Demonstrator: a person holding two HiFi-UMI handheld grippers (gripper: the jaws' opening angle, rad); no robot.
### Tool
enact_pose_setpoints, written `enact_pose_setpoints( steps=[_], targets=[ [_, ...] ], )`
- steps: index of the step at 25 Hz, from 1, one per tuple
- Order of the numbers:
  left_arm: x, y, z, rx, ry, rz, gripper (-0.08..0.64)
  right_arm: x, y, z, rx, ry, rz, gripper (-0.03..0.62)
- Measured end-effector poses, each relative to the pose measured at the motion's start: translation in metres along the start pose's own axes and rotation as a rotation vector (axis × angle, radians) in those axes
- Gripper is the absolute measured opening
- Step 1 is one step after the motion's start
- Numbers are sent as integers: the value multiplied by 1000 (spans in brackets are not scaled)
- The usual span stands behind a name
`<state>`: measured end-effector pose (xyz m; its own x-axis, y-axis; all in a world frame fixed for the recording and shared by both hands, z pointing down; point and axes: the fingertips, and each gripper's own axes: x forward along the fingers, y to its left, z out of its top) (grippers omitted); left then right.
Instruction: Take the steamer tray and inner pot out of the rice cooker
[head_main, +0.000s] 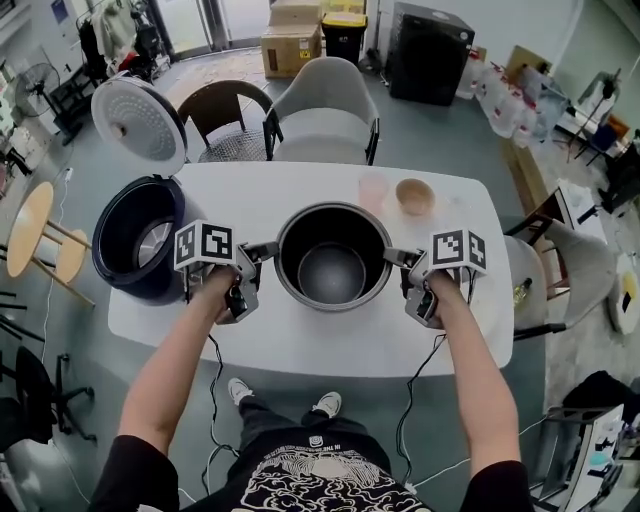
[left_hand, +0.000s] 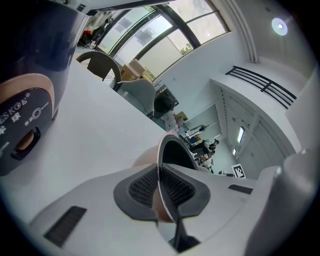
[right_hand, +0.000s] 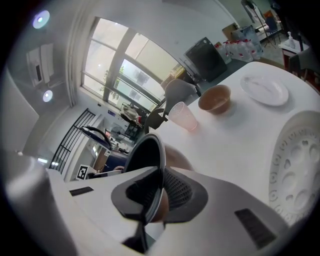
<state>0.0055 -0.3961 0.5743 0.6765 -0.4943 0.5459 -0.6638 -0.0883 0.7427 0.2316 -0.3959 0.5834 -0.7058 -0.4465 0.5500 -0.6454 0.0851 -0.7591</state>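
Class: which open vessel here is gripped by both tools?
The metal inner pot, rim clamped by left tool and right tool; cup and bowl stand untouched.

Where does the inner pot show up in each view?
Head view: inner pot at centre, white table around it.
Left gripper view: lower centre, rim pinched by the left tool.
Right gripper view: lower centre-left, rim pinched by the right tool.
Shared landmark: the white table, in all three.
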Motion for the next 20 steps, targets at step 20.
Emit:
enact_pose_setpoints(
  steps=[20],
  targets=[
    [-29,-32,17,178,-48,61,38,-28,7,14,-120,-9,-118,69]
  ],
)
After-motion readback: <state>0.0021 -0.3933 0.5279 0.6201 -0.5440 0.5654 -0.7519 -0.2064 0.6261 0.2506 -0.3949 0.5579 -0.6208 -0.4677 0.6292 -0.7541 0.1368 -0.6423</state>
